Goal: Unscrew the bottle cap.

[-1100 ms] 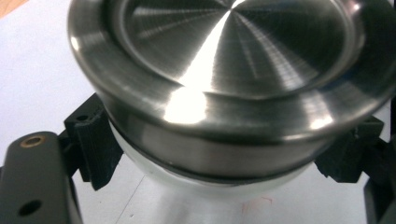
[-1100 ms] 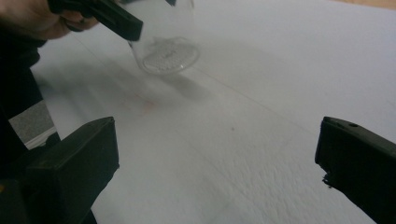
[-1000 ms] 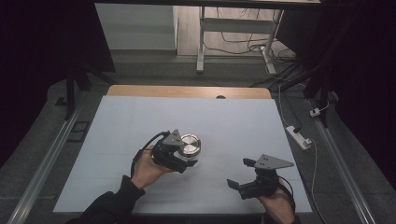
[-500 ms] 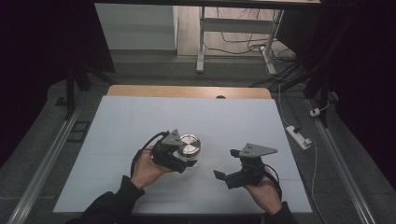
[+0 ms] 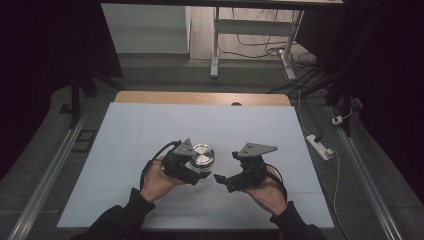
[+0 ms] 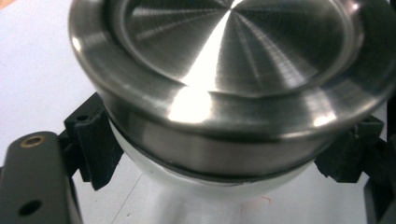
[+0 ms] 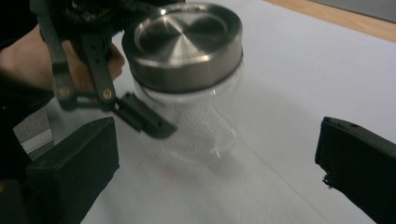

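Observation:
A clear glass jar (image 7: 201, 130) with a brushed steel lid (image 5: 202, 155) stands on the white table sheet (image 5: 150, 125). My left gripper (image 5: 199, 170) is shut on the jar's glass neck just under the lid (image 6: 233, 56), one pad (image 6: 93, 140) on each side. Its near finger (image 7: 144, 119) shows against the glass in the right gripper view. My right gripper (image 5: 226, 167) is open, a short way right of the jar and pointing at it. Its jaws stand wide apart with nothing between them (image 7: 217, 177), and the jar sits ahead of them.
A wooden strip (image 5: 200, 97) runs along the table's far edge. A power strip (image 5: 320, 146) and cables lie on the floor to the right. Desk legs (image 5: 215, 45) stand beyond the table. Metal rails flank both sides.
My right gripper has moved left from the table's front right, up to the jar's side. The left gripper and jar have stayed put.

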Demonstrator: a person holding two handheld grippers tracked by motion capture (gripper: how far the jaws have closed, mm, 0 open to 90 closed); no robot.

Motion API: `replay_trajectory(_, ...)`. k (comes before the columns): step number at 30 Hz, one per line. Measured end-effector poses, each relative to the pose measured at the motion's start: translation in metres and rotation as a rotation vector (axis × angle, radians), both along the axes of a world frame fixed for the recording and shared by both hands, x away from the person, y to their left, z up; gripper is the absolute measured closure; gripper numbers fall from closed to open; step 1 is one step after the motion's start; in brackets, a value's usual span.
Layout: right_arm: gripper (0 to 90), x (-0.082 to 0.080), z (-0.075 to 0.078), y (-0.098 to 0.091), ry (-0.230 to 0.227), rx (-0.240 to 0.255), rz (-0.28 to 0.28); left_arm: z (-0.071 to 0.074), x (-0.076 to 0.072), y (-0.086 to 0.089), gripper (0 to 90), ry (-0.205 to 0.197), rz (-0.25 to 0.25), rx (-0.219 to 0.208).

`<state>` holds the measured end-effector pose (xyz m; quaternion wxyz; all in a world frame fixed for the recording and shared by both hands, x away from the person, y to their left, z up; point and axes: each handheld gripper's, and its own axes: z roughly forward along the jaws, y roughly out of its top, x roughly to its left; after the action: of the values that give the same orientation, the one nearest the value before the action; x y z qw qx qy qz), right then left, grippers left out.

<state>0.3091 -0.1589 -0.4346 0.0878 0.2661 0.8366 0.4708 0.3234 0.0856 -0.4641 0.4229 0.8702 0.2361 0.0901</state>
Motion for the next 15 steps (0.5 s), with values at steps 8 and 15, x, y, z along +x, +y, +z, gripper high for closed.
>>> replay_trajectory(8, 0.0, 0.012, 0.009, 0.028, -0.019, 0.002, 0.000, 0.000, 0.001, 0.000, 15.7, -0.002, 0.004, 0.025)
replay_trajectory(15, 7.4, 0.019, 0.010, 0.047, -0.025, 0.014, 0.017, 0.000, 0.001, 0.000, 15.7, -0.002, 0.017, 0.033)
